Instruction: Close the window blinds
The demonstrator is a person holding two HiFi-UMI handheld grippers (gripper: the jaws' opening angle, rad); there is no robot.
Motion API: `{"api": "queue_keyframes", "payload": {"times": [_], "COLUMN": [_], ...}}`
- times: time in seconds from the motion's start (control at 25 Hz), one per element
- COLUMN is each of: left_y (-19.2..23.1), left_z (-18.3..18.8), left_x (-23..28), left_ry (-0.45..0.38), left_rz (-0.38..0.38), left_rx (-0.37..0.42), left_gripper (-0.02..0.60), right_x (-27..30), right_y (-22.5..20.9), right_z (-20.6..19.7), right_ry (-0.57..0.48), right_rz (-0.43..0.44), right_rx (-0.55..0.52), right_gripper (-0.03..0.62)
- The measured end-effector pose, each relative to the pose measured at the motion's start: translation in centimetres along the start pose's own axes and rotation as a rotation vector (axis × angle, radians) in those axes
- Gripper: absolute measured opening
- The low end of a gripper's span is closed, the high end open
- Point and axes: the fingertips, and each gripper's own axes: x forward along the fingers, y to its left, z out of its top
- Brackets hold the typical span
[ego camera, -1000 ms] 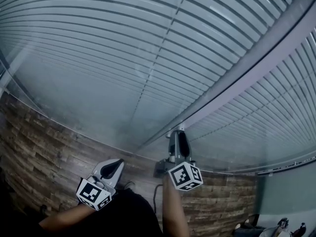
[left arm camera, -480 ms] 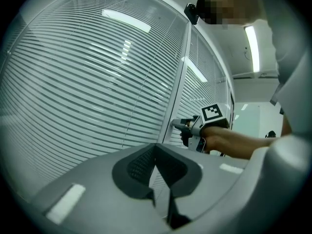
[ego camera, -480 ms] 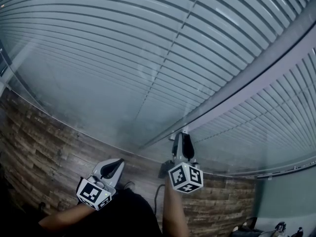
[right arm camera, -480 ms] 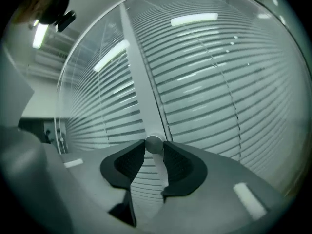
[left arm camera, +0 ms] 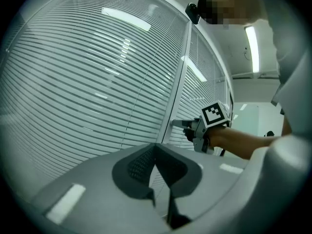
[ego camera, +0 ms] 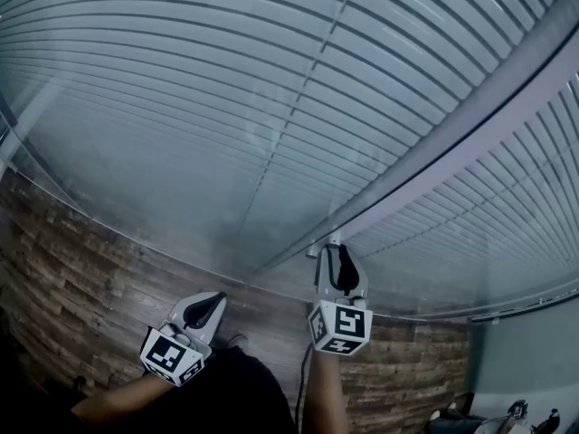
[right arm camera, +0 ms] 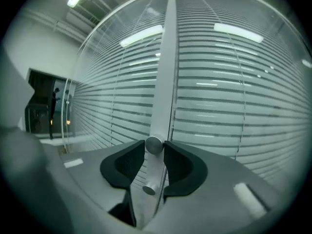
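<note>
Horizontal slat blinds [ego camera: 226,107] hang behind glass, split by a pale upright frame bar [ego camera: 470,143]. On that bar [right arm camera: 165,72] sits a small round metal knob [right arm camera: 154,144], and my right gripper [right arm camera: 154,147] is shut on it, one dark pad pressed on each side. A second round stud [right arm camera: 148,189] shows lower between the jaws. In the head view the right gripper [ego camera: 333,242] touches the bar's foot. My left gripper [ego camera: 206,304] hangs low and left, away from the glass, jaws together and holding nothing. The left gripper view shows its closed tips [left arm camera: 156,147] and the right gripper [left arm camera: 178,123] at the bar.
A wood-plank wall [ego camera: 81,269] runs under the window. A dark cable [ego camera: 303,387] hangs beside my right forearm. A second blind panel [ego camera: 507,215] lies right of the bar. Bags or shoes sit on the floor at the bottom right [ego camera: 507,419].
The right gripper's jaws have come in onto the knob and its marker cube has turned a little. The left gripper has stayed where it was.
</note>
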Motion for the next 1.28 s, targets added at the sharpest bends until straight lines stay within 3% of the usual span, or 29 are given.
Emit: {"api": "queue_keyframes", "payload": {"times": [0.16,0.36,0.56,0.68,0.8,0.96,1.08,1.28], "left_y": [0.3,0.3,0.4,0.6,1.0,1.1,1.0,0.4], "left_z": [-0.1,-0.1,-0.2,-0.1,-0.2,-0.1,-0.1,-0.1], "left_x": [-0.5,-0.5,-0.6,-0.8,-1.0,-1.2,-1.2,-1.0], "left_ry": [-0.004,0.002,0.001,0.001,0.001,-0.003,-0.004,-0.003], "left_rz": [0.008,0.015,0.022,0.029,0.037,0.036,0.032,0.013], "left_rx": [-0.006,-0.015,-0.026,-0.027,-0.029,-0.029,-0.027,-0.026], "left_gripper": [0.000,0.000,0.000,0.000,0.000,0.000,0.000,0.000], "right_x": [-0.7,-0.7,-0.2,-0.1,0.0,0.2,0.2,0.1], "right_y": [-0.3,-0.5,-1.4,-1.4,-1.1,-0.6,-0.3,-0.1], "right_z": [-0.5,0.6,0.1,0.0,0.0,0.1,0.1,-0.1], "right_ry": [-0.052,-0.095,-0.134,-0.147,-0.113,-0.026,0.025,0.119], "right_rz": [0.068,0.052,0.063,0.057,0.045,-0.005,-0.031,-0.031], "right_rx": [0.331,0.393,0.682,0.724,0.566,0.163,-0.072,-0.350], "right_gripper": [0.172,0.173,0.137,0.127,0.126,0.123,0.121,0.093]}}
